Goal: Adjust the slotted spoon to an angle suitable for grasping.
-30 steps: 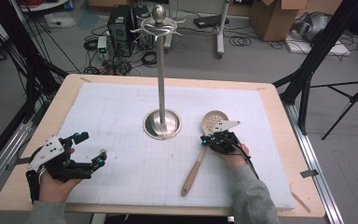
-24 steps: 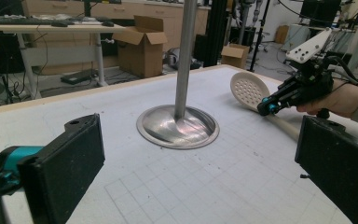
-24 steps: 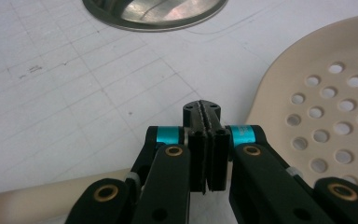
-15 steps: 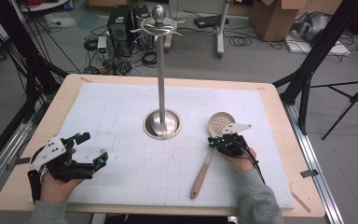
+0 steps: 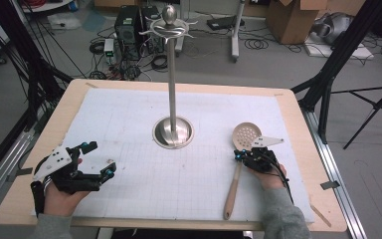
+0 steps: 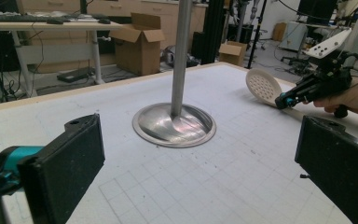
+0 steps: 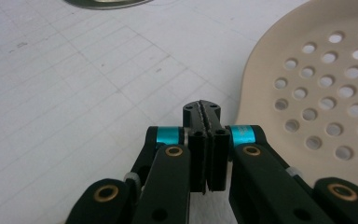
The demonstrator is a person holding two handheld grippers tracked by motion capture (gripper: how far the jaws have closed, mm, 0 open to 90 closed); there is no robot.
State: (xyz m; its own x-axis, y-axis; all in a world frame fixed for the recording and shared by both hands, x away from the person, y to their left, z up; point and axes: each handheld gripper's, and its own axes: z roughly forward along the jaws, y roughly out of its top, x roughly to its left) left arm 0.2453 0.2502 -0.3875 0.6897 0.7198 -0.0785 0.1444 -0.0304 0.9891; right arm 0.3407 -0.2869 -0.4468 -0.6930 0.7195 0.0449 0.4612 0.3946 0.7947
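Left hand-held gripper (image 5: 95, 160) gapes wide; right hand-held gripper (image 5: 239, 155) is closed.

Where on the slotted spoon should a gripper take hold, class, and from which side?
Probably the wooden handle of the slotted spoon, from above, jaws across it: it lies flat, straight and narrow on the mat, while the perforated bowl is broad and shallow.

tongs (image 7: 207, 140): black, teal collars, brass screws | top plate: grey | sleeves (image 5: 281, 219): grey
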